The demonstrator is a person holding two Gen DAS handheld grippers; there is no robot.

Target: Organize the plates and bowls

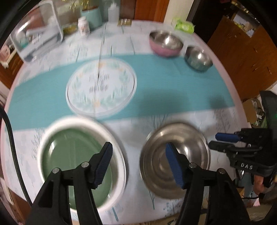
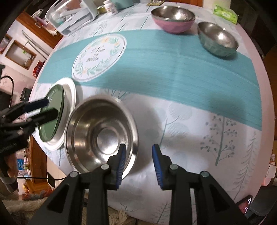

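A green plate lies on a white plate at the table's near left; both also show in the right wrist view, the green plate on the white plate. Beside them sits a steel plate, also in the right wrist view. My left gripper is open, hovering above the gap between the green and steel plates. My right gripper is open at the steel plate's right rim, empty. A pink bowl holding a steel bowl and a separate steel bowl stand far right.
A round table with a teal runner and a round printed mat. A clear storage box, a pill bottle, a teal canister and a green tissue pack stand along the far edge.
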